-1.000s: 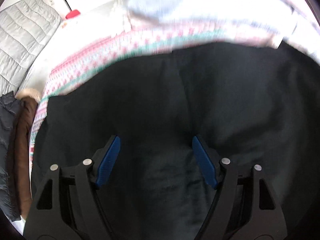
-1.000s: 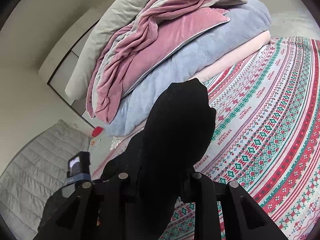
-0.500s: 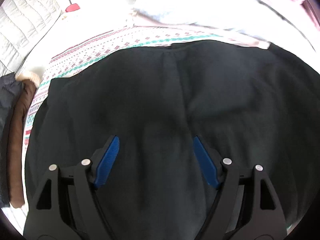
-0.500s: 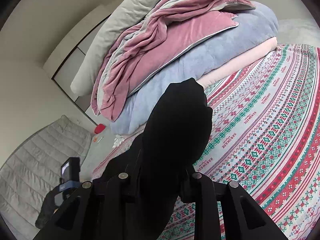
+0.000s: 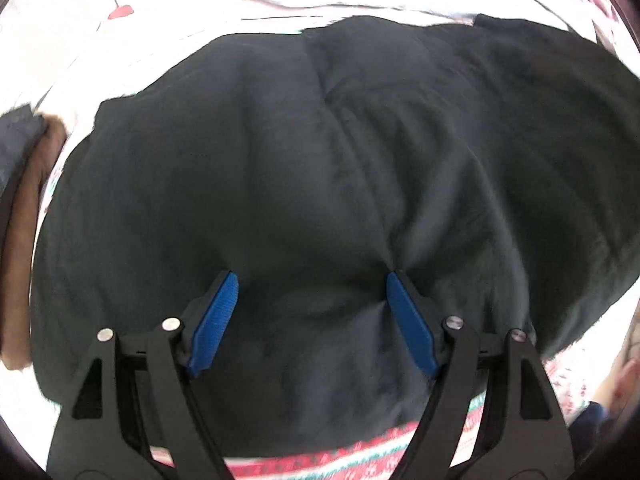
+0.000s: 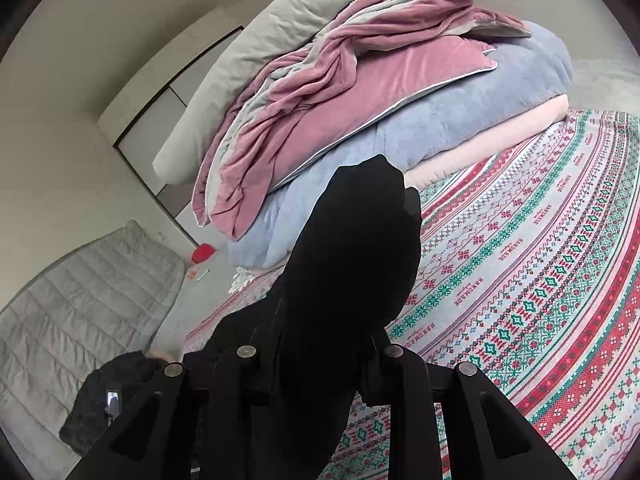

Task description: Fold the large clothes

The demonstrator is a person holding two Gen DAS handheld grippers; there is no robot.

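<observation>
Left wrist view: looks steeply down, close over the black garment (image 5: 320,184) spread on the patterned bedspread (image 5: 320,462).
Right wrist view: looks nearly level across the bedspread (image 6: 540,280) toward the far stacked blankets (image 6: 380,92).
Shared: garment (image 6: 352,280), bedspread.

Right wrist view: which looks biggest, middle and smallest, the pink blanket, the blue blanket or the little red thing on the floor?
Largest to smallest, as they look here:
1. Pink blanket and blue blanket: too alike to rank, and the pink one hides part of the blue.
2. Little red thing: by far the smallest, though it lies farther away.
</observation>
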